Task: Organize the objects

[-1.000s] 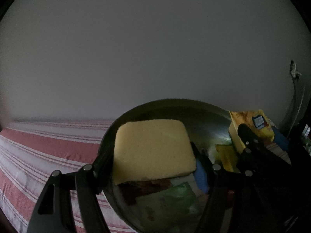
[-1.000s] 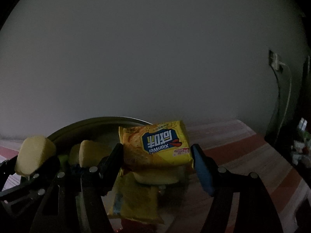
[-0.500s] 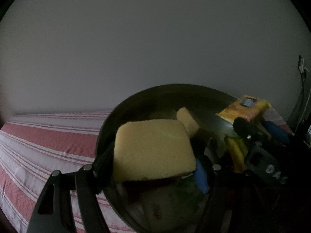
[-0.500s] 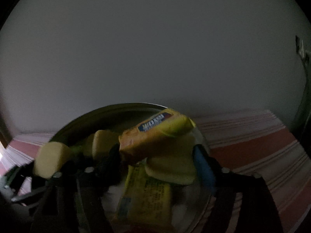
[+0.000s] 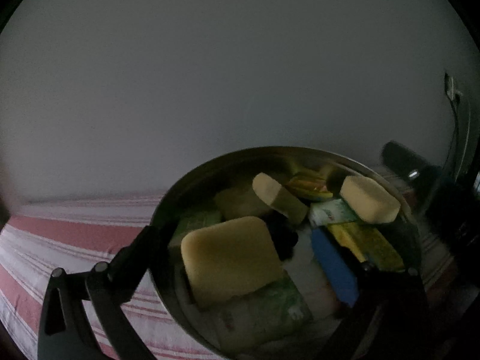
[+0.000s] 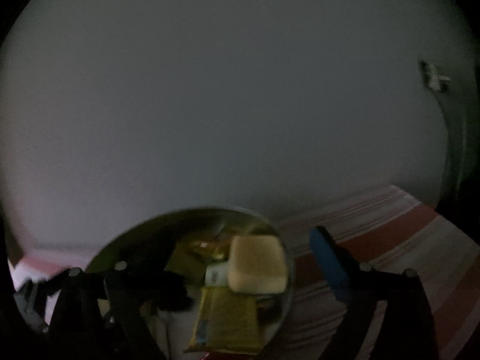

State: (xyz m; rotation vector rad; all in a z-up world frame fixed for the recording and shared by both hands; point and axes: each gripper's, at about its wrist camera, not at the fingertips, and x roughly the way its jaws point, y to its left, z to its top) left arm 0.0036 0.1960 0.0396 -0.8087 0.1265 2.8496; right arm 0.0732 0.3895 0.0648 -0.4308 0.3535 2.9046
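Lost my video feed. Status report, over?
Both grippers opening, nothing gripped. Yellow sponges lie in the metal bowl. Nothing blocking.

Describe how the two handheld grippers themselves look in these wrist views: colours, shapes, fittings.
Both are dark and dimly lit. The left gripper has black, flat angular linkage arms joined by round silver pivot bolts; one finger carries a blue pad, the other finger looks plain black. The right gripper is built alike: black links, silver bolts, a blue pad on one finger. No cables, markings or sleeves are visible.
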